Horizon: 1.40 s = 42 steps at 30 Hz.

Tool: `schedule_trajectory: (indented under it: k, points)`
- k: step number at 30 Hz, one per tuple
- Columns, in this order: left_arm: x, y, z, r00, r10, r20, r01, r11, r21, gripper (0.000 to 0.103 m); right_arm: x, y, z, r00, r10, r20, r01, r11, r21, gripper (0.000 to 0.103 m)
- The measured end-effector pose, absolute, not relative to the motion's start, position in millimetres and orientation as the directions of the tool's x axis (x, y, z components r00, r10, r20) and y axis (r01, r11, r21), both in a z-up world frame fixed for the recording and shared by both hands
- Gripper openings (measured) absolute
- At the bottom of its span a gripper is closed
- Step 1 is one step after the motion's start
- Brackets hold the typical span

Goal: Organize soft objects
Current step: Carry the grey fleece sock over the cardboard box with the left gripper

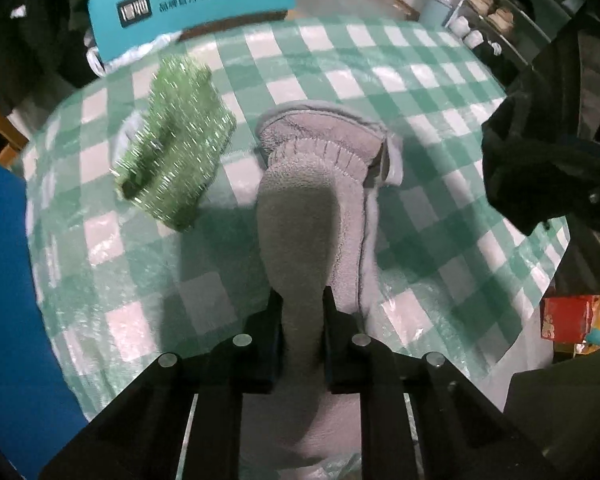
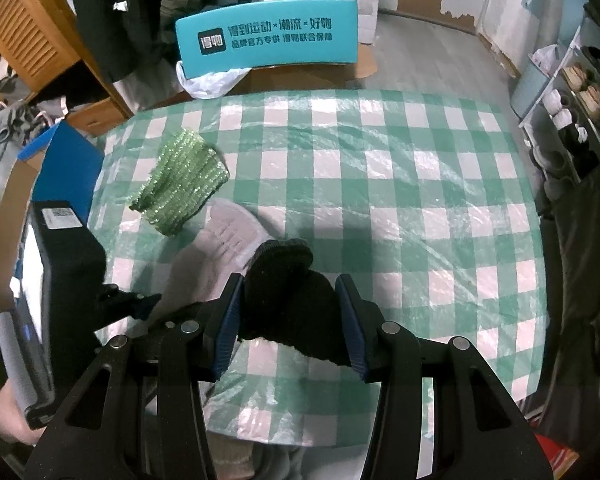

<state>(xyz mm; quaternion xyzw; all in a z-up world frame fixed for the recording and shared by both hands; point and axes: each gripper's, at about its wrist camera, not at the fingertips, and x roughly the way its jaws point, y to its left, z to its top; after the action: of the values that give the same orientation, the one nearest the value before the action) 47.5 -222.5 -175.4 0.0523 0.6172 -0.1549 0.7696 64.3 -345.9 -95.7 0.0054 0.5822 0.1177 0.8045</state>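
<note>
Your left hand-held gripper [image 1: 302, 320] pinches a grey sock [image 1: 316, 216]; your right hand-held gripper [image 2: 290, 312] clamps a black knit [image 2: 288, 292] above the checkered surface [image 2: 420, 208].

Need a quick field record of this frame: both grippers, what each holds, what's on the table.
left gripper: shut on grey fleece item, which hangs forward onto the table
right gripper: shut on black knit item, held above the table
green sparkly item: lying on the table, left of the grey fleece item, ungripped
table: green-and-white check cloth under clear plastic
teal box: beyond the far table edge
overlap: in the right wrist view, the black knit item hides part of the grey fleece item
</note>
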Motion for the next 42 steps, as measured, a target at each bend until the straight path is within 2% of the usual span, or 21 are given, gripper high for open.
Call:
schedule_trajectory:
  k: [23, 42]
  points:
    - [26.8, -176.6, -85.7, 0.405, -0.148, -0.902, 0.265, 0.964, -0.039, 0.015, 48.3, -327.1, -37.4, 0.409, 0.236, -0.881, -0.241, 0.959, 0.145, 0.046]
    - [7.7, -128.4, -28.9, 0.498, -0.126, -0.858, 0.211, 0.977, -0.021, 0.015, 40.1, -284.7, -3.8, 0.460, 0.283, -0.842, -0.322, 0.937, 0.138, 0.046]
